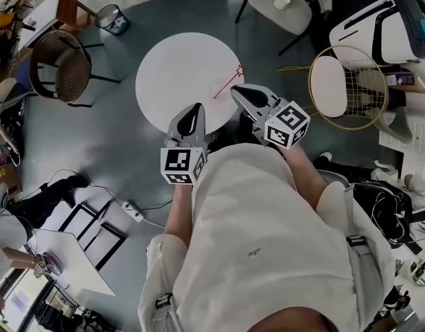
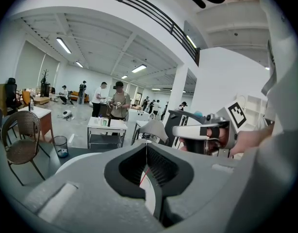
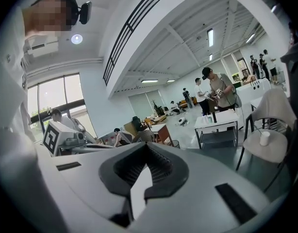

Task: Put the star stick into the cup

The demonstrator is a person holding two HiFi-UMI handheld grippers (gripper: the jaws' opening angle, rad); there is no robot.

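A thin red star stick lies on the round white table, its star end toward the table's right edge. Neither gripper holds it. My left gripper hovers over the table's near edge, jaws shut on nothing. Through the hollow behind its tips in the left gripper view, a sliver of the red stick shows below. My right gripper is just right of the stick, also shut and empty. A white cup stands on a chair seat beyond the table, and the right gripper view shows this cup too.
A wicker chair and a mesh bin stand left of the table. A gold wire chair is at the right. A power strip lies on the floor. People stand by a white trolley farther off.
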